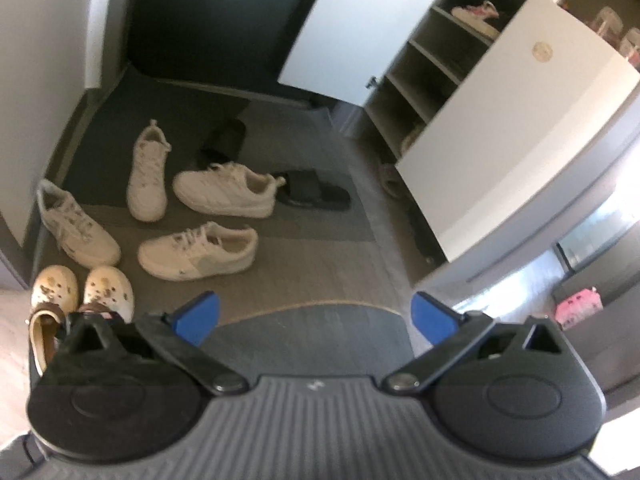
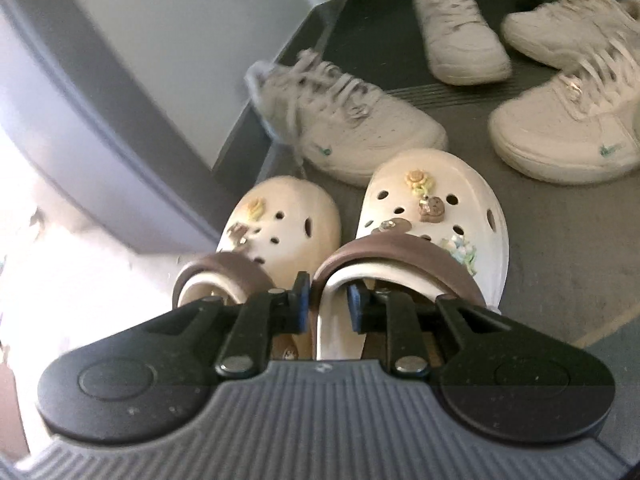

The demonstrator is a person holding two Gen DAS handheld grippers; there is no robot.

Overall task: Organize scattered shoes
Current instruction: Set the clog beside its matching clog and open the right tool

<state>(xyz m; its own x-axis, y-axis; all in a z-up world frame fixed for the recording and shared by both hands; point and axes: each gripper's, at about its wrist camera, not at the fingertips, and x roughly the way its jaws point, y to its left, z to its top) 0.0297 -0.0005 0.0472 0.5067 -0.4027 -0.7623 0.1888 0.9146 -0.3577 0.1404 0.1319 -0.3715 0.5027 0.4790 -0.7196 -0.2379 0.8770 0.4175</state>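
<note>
Two cream clogs with charms and brown straps stand side by side on the mat, the left clog (image 2: 280,220) and the right clog (image 2: 432,208). My right gripper (image 2: 326,304) is shut on the inner side wall of the right clog, one finger between the clogs and one inside the shoe. The clogs also show in the left wrist view (image 1: 80,292). My left gripper (image 1: 316,316) is open and empty above the mat. Several white sneakers (image 1: 198,254) lie scattered on the mat, and two black slides (image 1: 316,192) lie beyond them.
An open shoe cabinet (image 1: 424,76) with shelves stands at the right, its white door (image 1: 520,136) swung out, one pair of shoes (image 1: 476,14) on an upper shelf. A grey wall and step edge (image 2: 132,128) run along the left of the clogs.
</note>
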